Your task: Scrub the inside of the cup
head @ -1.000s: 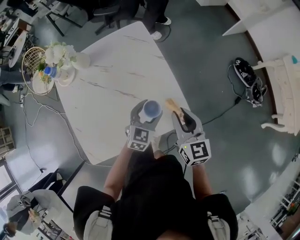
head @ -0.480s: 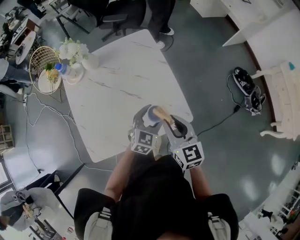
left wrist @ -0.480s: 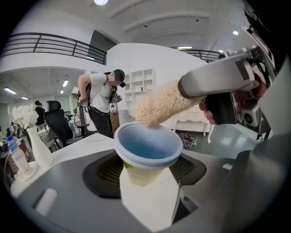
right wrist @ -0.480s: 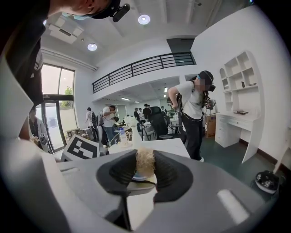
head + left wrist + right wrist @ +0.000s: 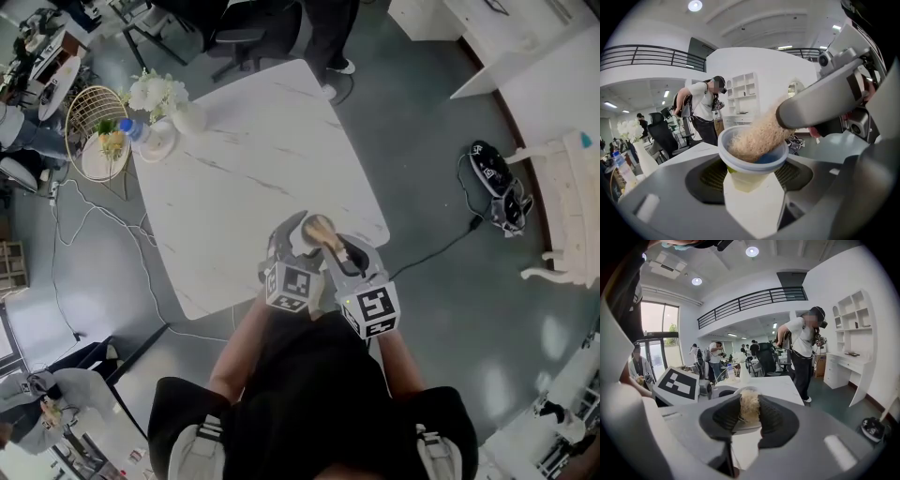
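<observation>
On my feed the left gripper (image 5: 292,239) has its 2 jaws spread wide and pressed against the sides of the cup (image 5: 749,165), a pale yellow cup with a blue rim, so its grip is a broad one. The cup sits between the ribbed black pads with its mouth facing the left gripper view's camera. In the head view it is held in the air over the near edge of the white marble table (image 5: 244,178), not resting on it. The right gripper (image 5: 339,251) is clamped nearly closed on a tan, fibrous scrubber (image 5: 749,406), and its pads squeeze the fibres from both sides. The scrubber slants in from the right, and its shaggy end sits inside the cup's mouth, covering most of the blue interior. The 2 grippers are right beside each other, just in front of my operator's body. At the table's far corner stand a vase of white flowers (image 5: 169,98) and a bottle (image 5: 134,133). A person (image 5: 704,110) stands beyond the table.
</observation>
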